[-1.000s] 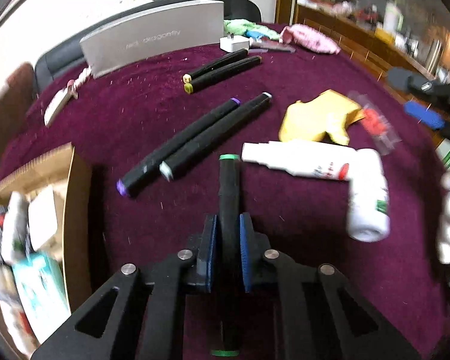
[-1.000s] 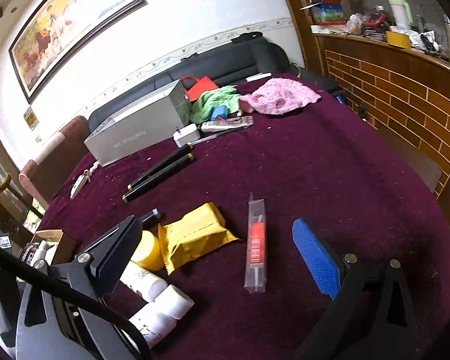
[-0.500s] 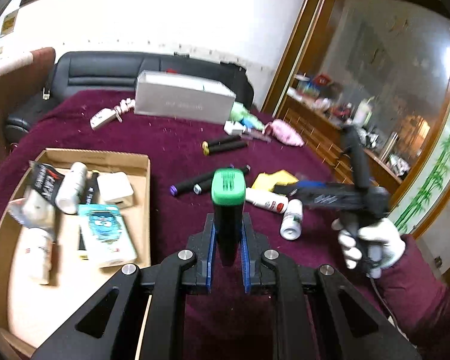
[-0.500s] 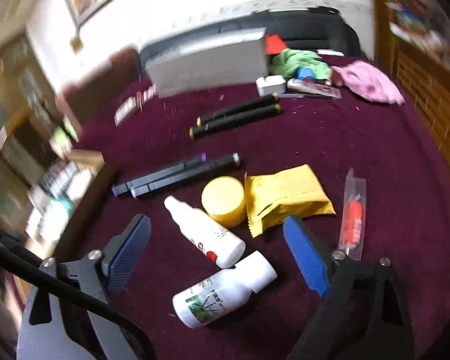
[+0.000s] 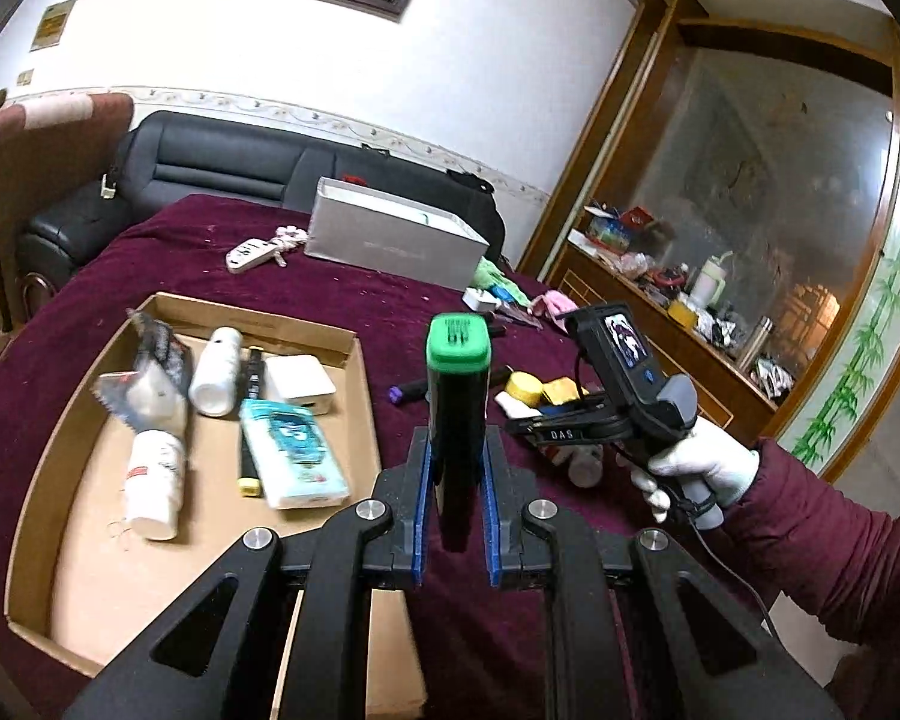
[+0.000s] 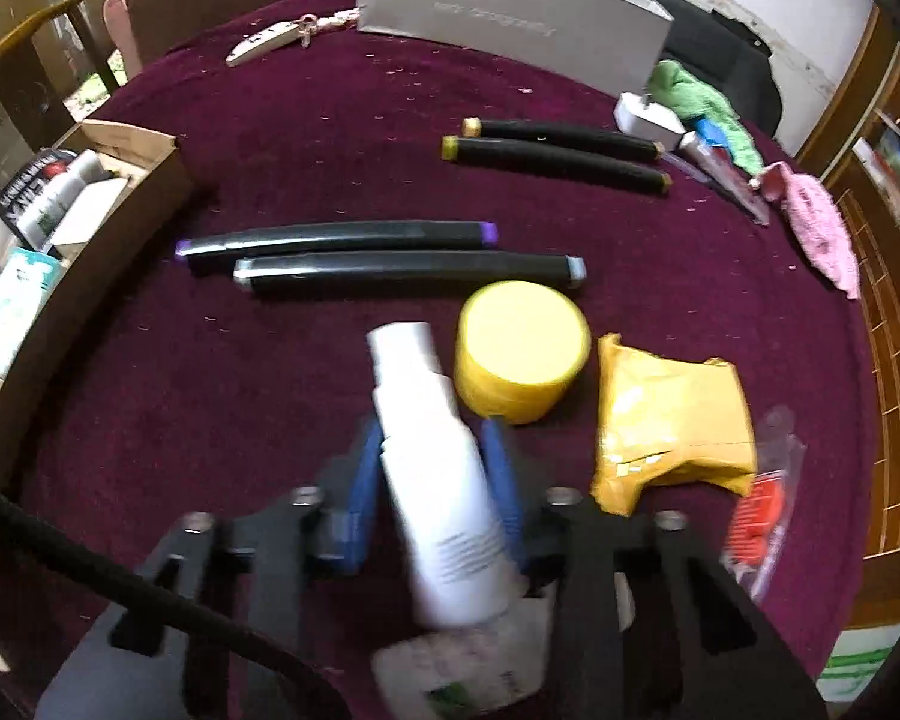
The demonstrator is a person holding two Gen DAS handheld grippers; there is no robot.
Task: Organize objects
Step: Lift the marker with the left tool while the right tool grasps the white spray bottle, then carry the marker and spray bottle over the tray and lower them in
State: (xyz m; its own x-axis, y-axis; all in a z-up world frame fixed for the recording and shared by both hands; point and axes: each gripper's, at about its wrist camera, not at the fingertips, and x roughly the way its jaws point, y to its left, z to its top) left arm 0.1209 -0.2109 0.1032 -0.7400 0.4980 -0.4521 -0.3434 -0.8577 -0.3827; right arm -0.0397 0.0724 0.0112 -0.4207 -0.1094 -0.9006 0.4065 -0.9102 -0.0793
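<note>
My left gripper point(image 5: 456, 498) is shut on a black marker with a green cap point(image 5: 457, 408), held up in the air beside the cardboard box point(image 5: 354, 336). The box holds white bottles, a teal pack and a marker. My right gripper point(image 6: 435, 480) is closed around a white spray bottle point(image 6: 432, 450) lying on the maroon tablecloth point(image 6: 210, 390); the view is blurred. A second white bottle point(image 6: 468, 678) lies under the gripper. Black markers point(image 6: 390, 267) lie beyond. The right gripper also shows in the left wrist view point(image 5: 546, 420).
A yellow round jar point(image 6: 522, 348), a yellow pouch point(image 6: 672, 420) and a red item in clear wrap point(image 6: 756, 516) lie to the right. Two yellow-tipped markers point(image 6: 558, 156), a grey box point(image 6: 510, 18), a white charger point(image 6: 648, 114) and cloths sit further back.
My left gripper lifted the green-capped marker off the cloth and swung toward the cardboard box. My right gripper moved down and left and closed around the white spray bottle.
</note>
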